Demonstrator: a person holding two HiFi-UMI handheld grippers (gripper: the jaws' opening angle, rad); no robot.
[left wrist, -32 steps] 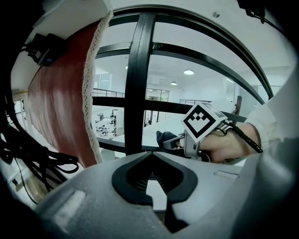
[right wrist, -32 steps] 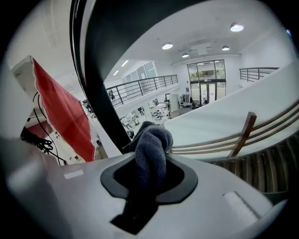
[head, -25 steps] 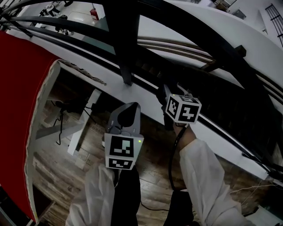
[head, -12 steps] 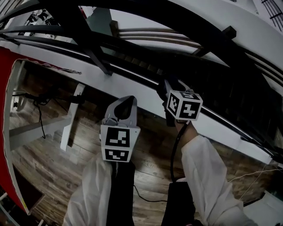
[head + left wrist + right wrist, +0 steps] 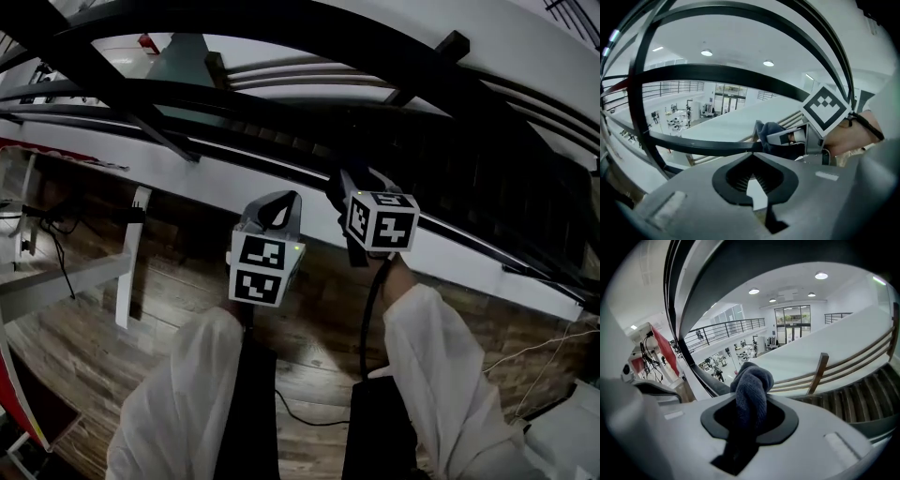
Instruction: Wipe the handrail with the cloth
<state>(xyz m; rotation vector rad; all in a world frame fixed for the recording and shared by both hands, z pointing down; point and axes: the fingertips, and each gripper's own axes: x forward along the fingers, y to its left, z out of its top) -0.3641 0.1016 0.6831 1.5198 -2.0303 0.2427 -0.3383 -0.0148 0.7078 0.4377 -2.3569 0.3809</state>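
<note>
The black handrail [image 5: 309,23] arcs across the top of the head view, with thinner black rails [image 5: 281,98] under it. My right gripper [image 5: 343,192] reaches up toward those rails and is shut on a dark blue-grey cloth [image 5: 752,390], which bulges out past the jaws. The left gripper view shows the same cloth [image 5: 769,133] beside a lower rail [image 5: 693,145]. Whether the cloth touches a rail I cannot tell. My left gripper [image 5: 274,212] sits just left of the right one, below the rails. It [image 5: 752,157] is shut, with nothing between the jaws.
A white ledge [image 5: 187,169] runs under the railing, above the wooden floor [image 5: 84,337]. A white table leg [image 5: 127,253] and cables stand at the left. A red panel [image 5: 14,412] edges the lower left. A staircase with wooden rails [image 5: 834,366] lies beyond.
The head view has swung right, so the red panel slid off to the left edge. Both grippers keep their places by the rails; the left one has risen a little.
</note>
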